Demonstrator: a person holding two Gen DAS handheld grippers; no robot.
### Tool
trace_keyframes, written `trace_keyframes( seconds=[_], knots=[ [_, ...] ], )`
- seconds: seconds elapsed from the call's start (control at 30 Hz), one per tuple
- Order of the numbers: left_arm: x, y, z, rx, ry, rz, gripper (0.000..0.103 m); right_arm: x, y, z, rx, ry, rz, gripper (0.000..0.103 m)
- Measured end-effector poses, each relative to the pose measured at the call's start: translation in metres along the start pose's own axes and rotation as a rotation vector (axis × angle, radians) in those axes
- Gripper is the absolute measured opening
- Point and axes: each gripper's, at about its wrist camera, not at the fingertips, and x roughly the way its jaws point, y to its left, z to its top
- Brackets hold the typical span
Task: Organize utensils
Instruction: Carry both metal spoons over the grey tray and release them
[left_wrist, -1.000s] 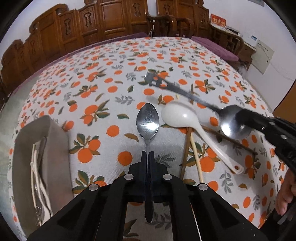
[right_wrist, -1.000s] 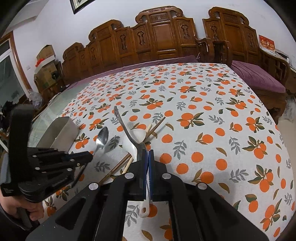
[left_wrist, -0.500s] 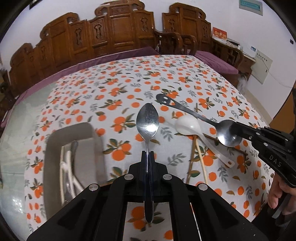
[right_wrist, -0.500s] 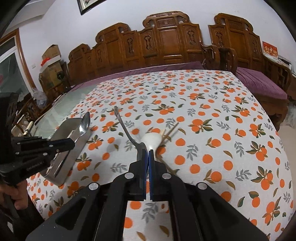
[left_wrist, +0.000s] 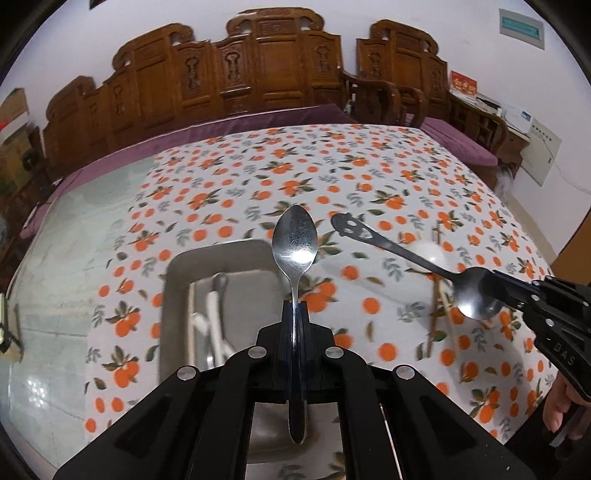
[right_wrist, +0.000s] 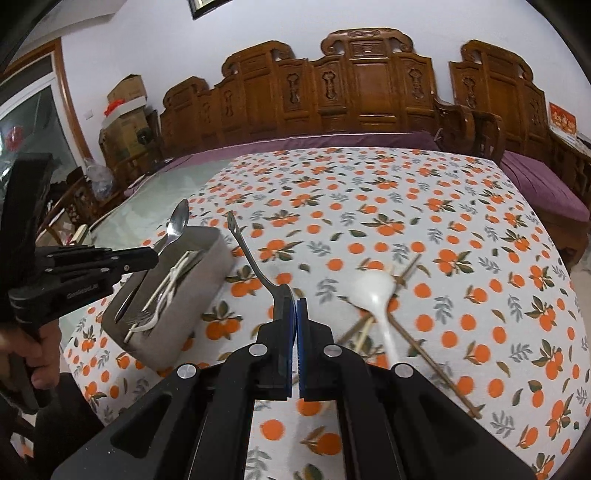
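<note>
My left gripper (left_wrist: 295, 306) is shut on a steel spoon (left_wrist: 295, 240) by its handle and holds it in the air above the grey utensil tray (left_wrist: 173, 291); the spoon also shows in the right wrist view (right_wrist: 177, 225). My right gripper (right_wrist: 291, 306) is shut on the bowl of a second steel spoon (right_wrist: 247, 254), whose cut-out handle points up and away over the table. That spoon shows in the left wrist view (left_wrist: 399, 254). The tray (right_wrist: 207, 280) holds several utensils. A white ceramic spoon (right_wrist: 376, 295) and wooden chopsticks (right_wrist: 417, 347) lie on the orange-print cloth.
The tray sits near the cloth's left edge, beside bare glass tabletop (left_wrist: 55, 258). Carved wooden chairs (right_wrist: 362, 88) line the far side. The person's hands (right_wrist: 33, 354) hold the gripper handles at the near edge.
Both grippers have lifted their spoons off the table and swung left. The left spoon now hangs over the tray, which has come to the middle of the left wrist view.
</note>
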Motion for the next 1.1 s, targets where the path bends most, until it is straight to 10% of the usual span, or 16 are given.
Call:
trace_keyframes(
  seconds=[1.0, 1.1],
  knots=[
    [0.055, 0.062, -0.03, -0.094, 0.122, 0.031, 0.003, 0.018, 0.048, 0.007, -0.068, 0.046, -0.01, 0.003],
    [0.049, 0.064, -0.03, -0.098, 0.11, 0.019, 0.016, 0.018, 0.051, 0.008, -0.073, 0.046, -0.01, 0.003]
  ],
)
